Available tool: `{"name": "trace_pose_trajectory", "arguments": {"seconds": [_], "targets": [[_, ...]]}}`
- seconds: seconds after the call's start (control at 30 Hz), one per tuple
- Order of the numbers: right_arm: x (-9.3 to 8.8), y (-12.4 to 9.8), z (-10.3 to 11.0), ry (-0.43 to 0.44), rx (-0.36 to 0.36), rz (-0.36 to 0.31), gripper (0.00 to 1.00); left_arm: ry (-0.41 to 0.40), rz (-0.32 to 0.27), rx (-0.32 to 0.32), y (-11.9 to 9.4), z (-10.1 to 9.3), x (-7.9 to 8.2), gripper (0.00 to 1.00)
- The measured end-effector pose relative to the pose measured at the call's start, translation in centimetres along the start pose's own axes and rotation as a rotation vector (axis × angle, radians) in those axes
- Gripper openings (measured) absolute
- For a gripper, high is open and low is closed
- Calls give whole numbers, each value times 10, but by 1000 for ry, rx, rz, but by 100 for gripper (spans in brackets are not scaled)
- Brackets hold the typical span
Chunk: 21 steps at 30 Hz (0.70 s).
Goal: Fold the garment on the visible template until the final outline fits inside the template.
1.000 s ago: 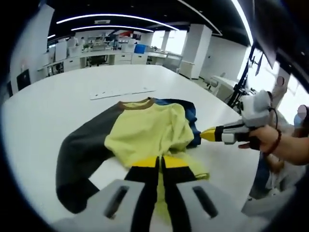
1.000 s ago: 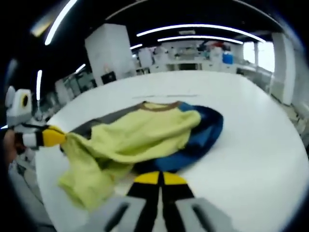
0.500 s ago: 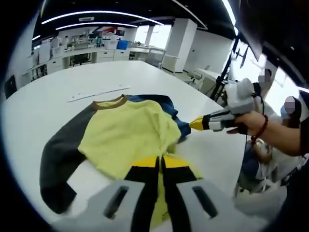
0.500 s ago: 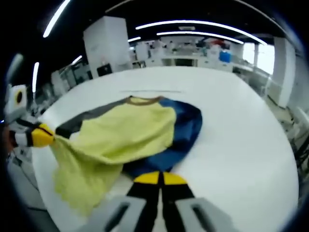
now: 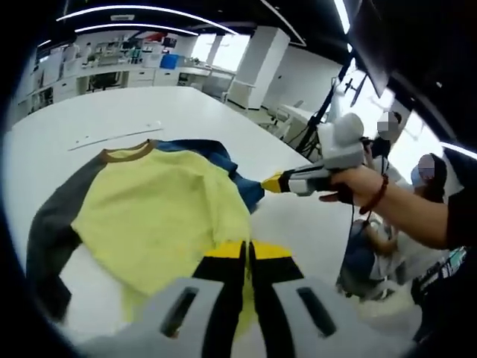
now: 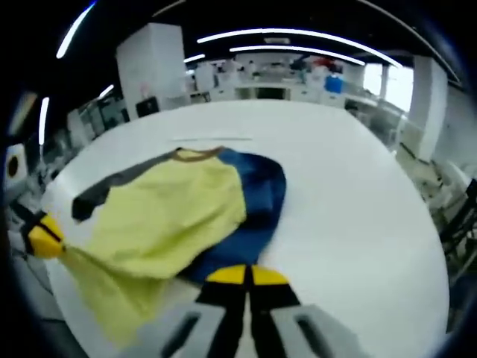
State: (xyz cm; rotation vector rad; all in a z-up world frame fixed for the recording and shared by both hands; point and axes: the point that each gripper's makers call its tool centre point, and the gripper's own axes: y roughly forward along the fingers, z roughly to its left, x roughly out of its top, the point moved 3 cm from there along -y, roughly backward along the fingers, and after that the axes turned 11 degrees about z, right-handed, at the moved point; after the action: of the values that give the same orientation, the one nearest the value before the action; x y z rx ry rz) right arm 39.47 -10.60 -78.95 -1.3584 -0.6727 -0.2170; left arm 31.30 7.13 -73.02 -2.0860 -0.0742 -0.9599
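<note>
left gripper (image 5: 246,257) jaws closed, pinching yellow hem of shirt (image 5: 160,216) | right gripper (image 6: 246,274) jaws closed on blue edge of shirt; seen from left gripper view, tip at blue sleeve | shirt spread on white table (image 6: 350,186); grey sleeve flat; hem lifted

Left gripper (image 5: 247,252) fingers clamped on yellow garment (image 5: 160,216)

**Bright room, soft right gripper view**

I see even overhead light from long ceiling strips (image 5: 134,10), with daylight flaring white through windows (image 5: 384,104) in the left gripper view. The white tabletop (image 6: 358,194) glares pale, shadows faint. My right gripper view is smeared throughout; the left is sharper. Fisheye bending curves the tabletop's edges in both.
</note>
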Motion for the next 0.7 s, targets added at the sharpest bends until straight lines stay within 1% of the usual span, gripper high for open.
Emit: {"name": "trace_pose_trajectory", "arguments": {"seconds": [0.1, 0.2, 0.27, 0.33, 0.5, 0.7], "targets": [[-3, -1, -11, 1, -18, 20, 0, -26, -5, -55, 9, -17, 4, 0], [-5, -2, -27, 5, -41, 31, 0, -35, -3, -104, 21, -35, 7, 0], [-5, -3, -29, 9, -51, 35, 0, -33, 0, -134, 30, -47, 10, 0], [-5, -5, -38, 8, -68, 40, 0, -41, 2, -167, 36, -56, 12, 0], [-5, -8, -58, 5, -109, 50, 0, -6, 37, -182, 56, -72, 12, 0], [-3, -11, -83, 18, -153, 58, 0, 4, 67, -198, 71, -81, 13, 0]]}}
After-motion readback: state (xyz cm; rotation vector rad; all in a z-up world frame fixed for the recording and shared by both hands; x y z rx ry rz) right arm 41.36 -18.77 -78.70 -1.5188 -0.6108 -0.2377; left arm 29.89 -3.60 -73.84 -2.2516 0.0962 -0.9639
